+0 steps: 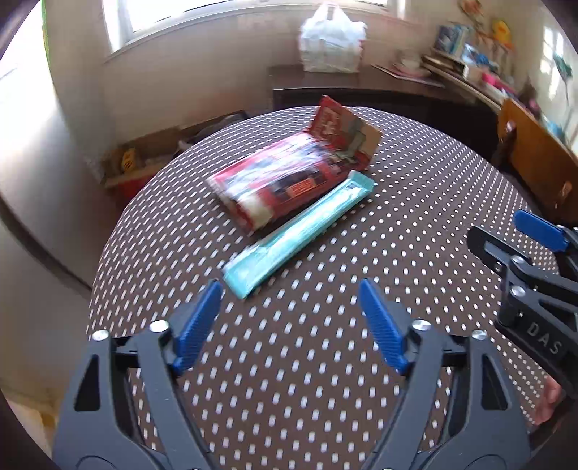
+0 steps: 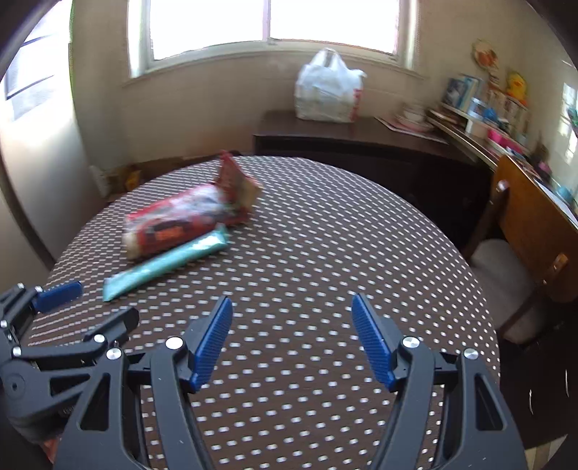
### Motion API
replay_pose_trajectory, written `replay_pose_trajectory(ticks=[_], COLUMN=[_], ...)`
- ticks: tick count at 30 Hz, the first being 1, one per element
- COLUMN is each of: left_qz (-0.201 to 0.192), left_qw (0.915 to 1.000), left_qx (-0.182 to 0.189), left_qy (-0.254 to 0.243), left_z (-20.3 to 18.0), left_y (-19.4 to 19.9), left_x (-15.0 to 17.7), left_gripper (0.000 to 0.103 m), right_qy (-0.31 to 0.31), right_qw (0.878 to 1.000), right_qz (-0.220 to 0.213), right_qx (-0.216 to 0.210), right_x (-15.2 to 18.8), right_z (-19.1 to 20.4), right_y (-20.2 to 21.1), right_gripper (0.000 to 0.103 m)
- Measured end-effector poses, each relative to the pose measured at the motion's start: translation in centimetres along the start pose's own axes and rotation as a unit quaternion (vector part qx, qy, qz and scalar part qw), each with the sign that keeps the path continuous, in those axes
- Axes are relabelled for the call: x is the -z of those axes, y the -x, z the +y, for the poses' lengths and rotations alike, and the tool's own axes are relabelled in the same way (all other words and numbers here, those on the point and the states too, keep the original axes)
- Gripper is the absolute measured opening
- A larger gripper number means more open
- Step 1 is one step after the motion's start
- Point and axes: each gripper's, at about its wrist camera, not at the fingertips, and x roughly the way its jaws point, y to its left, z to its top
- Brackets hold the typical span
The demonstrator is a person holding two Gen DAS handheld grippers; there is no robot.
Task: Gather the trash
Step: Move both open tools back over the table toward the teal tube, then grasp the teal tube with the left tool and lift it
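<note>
Both wrist views look forward, low over the dotted table [image 1: 325, 361] (sharing it), toward the window [image 2: 271, 25].

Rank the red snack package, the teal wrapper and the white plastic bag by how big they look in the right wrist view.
1. Red snack package, largest.
2. White plastic bag, close behind; it stands much farther away, so it is probably bigger in reality.
3. Teal wrapper, smallest: long but narrow.
</note>
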Motion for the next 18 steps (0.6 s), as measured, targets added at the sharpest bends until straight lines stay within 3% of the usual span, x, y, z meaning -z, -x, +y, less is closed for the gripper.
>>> replay_pose_trajectory(ticks=[5,10,12,16,18], left_qz=[0.011,0.033,0.033,0.026,0.028], left_qw=[0.9997,0.9993,0.999,0.999,0.9988], left_qx=[0.008,0.014,0.029,0.035,0.025], left_qy=[-0.019,-0.006,0.004,-0.007,-0.031], left_z=[-0.7,-0.3,-0.1,-0.3,-0.9], left_y=[-2.5,-4.4,-4.9,-4.6,-4.3], left_x=[-1.7,-2.4,-2.5,-2.7,-2.5], left_gripper=[0.082,0.082,0.075,0.033,0.024], right_qy=[-0.013,-0.019,-0.016,-0.009,-0.005], right_qw=[1.0,0.999,0.999,1.0,1.0], right_qz=[0.01,0.011,0.009,0.005,0.003], right_qx=[0.017,0.024,0.028,0.025,0.024], right_x=[0.0,-0.4,-0.6,-1.0,-1.1], right_z=[-1.1,-1.6,-1.5,-1.0,-0.6], right_y=[-1.0,-1.1,-1.2,-1.2,-1.2], right_gripper=[0.068,0.068,0.068,0.067,0.067])
